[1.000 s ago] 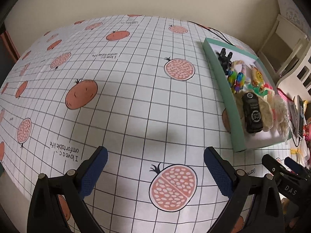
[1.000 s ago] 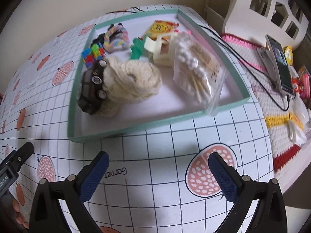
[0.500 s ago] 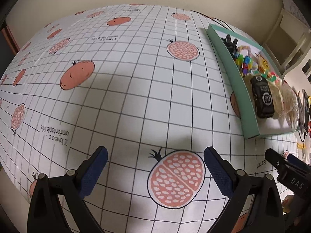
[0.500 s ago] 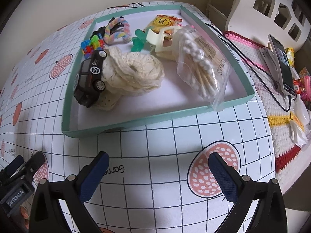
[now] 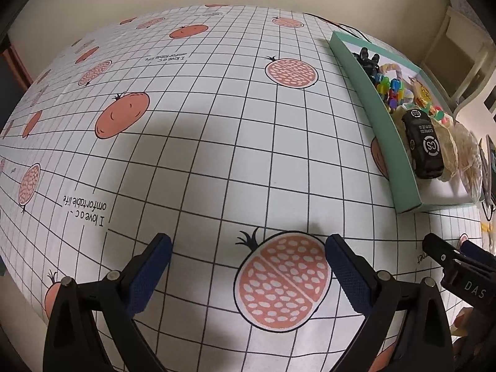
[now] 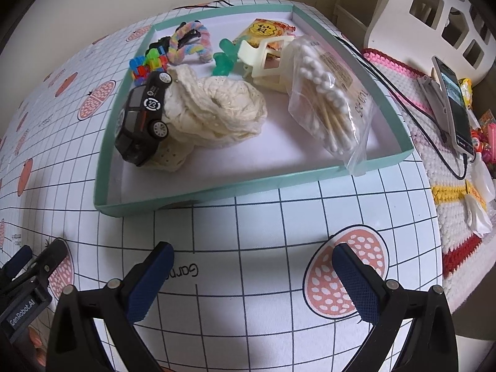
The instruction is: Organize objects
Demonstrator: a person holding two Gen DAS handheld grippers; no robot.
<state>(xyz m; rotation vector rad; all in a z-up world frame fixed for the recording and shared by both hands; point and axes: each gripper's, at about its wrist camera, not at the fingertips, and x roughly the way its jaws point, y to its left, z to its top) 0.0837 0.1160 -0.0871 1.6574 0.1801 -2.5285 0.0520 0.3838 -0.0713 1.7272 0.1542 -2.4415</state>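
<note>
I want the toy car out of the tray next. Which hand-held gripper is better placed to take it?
Probably the right hand-held gripper: it is open and faces the tray with the toy car just ahead. The left hand-held gripper, also open, points at bare tablecloth, tray off to its side.

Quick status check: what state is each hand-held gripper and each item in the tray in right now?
Left hand-held gripper: open, empty.
Right hand-held gripper: open, empty.
Green tray: open-topped, filled.
Toy car: tilted, leaning on the cream cloth.
Cotton swab bag: lying down, corner over the rim.
Phone: screen lit, cable attached.
</note>
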